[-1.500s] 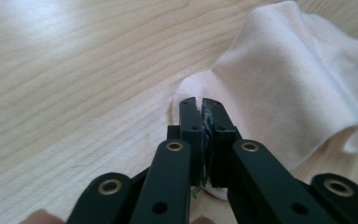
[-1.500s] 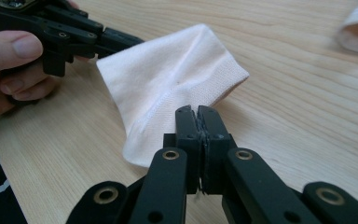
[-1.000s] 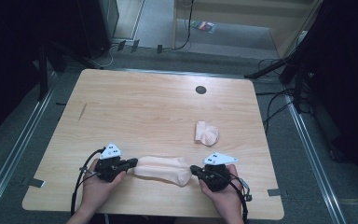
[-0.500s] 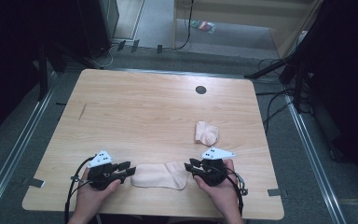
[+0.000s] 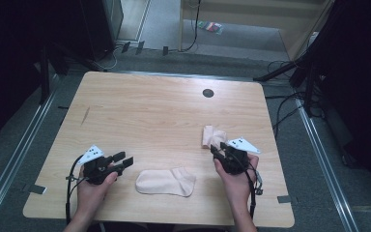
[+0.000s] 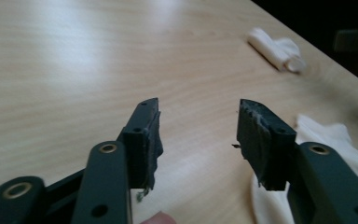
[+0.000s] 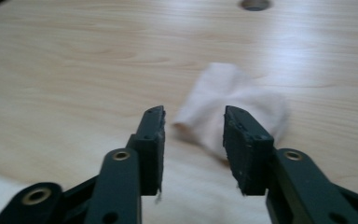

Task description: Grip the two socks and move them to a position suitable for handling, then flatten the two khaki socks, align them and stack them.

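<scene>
My left gripper [image 5: 121, 162] sits near the front left of the table [image 5: 149, 111], its jaws parted with nothing between them; they have just been opening, and in the left gripper view [image 6: 198, 135] I see only bare wood in the gap. The flat sock [image 5: 165, 181] lies on the table near the front edge, between my two hands, just to the right of the left gripper and apart from it; in the left gripper view its pale cloth [image 6: 326, 140] shows behind the right-hand jaw, untouched by the pads.

My right gripper [image 5: 217, 151] is at the front right, pointing away from me toward the folded sock [image 5: 212, 136], which lies just beyond its tips on the right half of the table; its jaws too have just been opening and stand apart, holding nothing. In the right gripper view [image 7: 193, 133] the folded sock [image 7: 235, 100] lies a little beyond the gap between the jaws, slightly to the right; whether the tips touch it I cannot tell. A dark round hole [image 5: 207, 93] sits in the far part of the table, well apart from both socks.
</scene>
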